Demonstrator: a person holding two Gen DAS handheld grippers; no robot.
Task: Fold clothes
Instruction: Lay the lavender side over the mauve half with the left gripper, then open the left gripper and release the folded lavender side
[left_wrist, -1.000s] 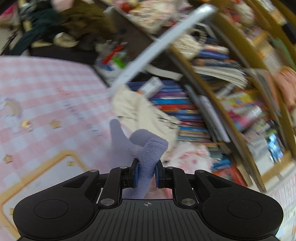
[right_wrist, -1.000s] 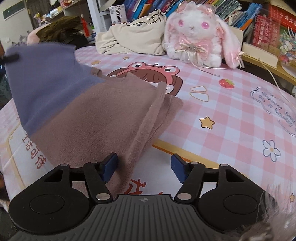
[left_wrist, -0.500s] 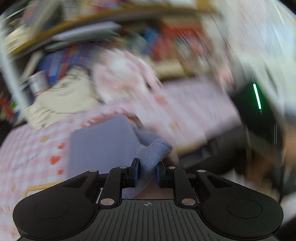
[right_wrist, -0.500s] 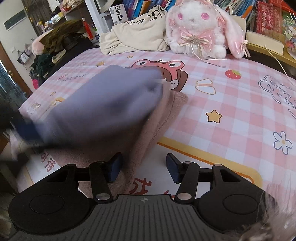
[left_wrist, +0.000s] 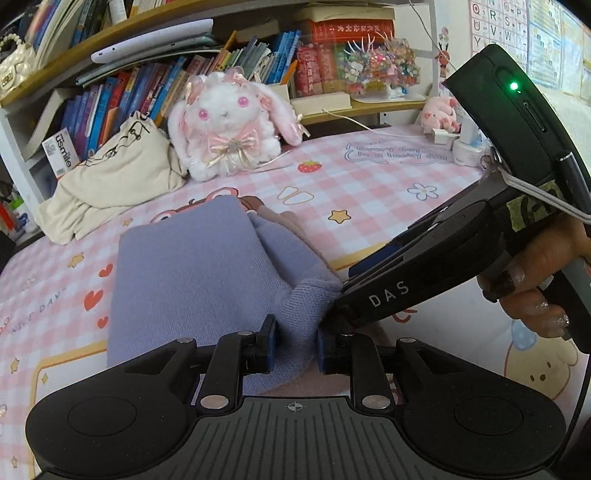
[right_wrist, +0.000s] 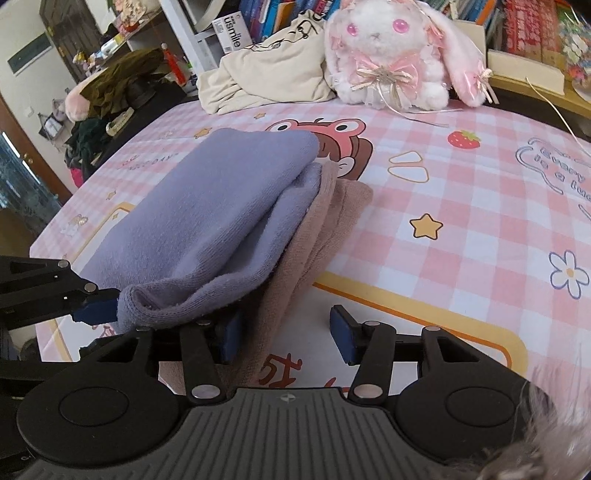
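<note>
- Left gripper (left_wrist: 293, 341) has swung its pinched corner of the lavender cloth (left_wrist: 192, 266) over, so the cloth now lies doubled on the mauve cloth (right_wrist: 325, 221).
- Right gripper (right_wrist: 284, 338) waits wide open and empty beside the stack on the cartoon-printed bench (right_wrist: 461, 192); this fold looks ready for release.

Both views are evenly and softly lit, bright and sharp throughout with no motion blur; shadows are faint, the clearest lying under the folded purple cloth (right_wrist: 221, 206) and beneath the left gripper (left_wrist: 294, 345). Fisheye distortion bends the bookshelf (left_wrist: 155, 85) and the edges of the pink checked sheet (right_wrist: 461, 206) into arcs toward the frame borders. A green indicator lamp (left_wrist: 513, 86) glows as a small flare.
</note>
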